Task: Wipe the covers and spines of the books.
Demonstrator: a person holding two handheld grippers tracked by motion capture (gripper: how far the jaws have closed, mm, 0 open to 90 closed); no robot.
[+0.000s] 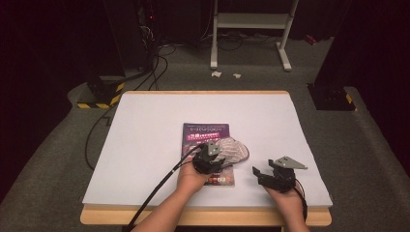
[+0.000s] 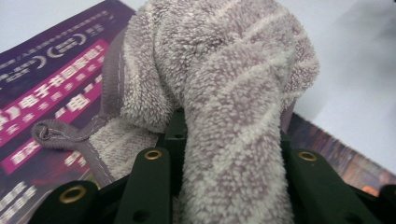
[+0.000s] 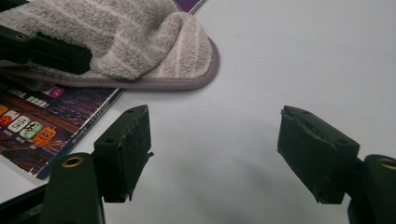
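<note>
The left gripper [image 1: 211, 157] pinched the towel [image 2: 224, 93] over the magazine [image 1: 196, 137]. The right gripper [image 3: 212, 154] stood open, empty. Wiping well probably needed flat, even strokes.

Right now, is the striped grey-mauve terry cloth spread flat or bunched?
Bunched: the striped grey-mauve terry cloth rises in a twisted fold clamped in the left gripper.

Left gripper [image 1: 209, 157] held low ahead of left hand [image 1: 189, 178], jaws clamped tight. Right gripper [image 3: 215, 154] low, jaws wide apart, right hand [image 1: 285, 198] behind it.
</note>
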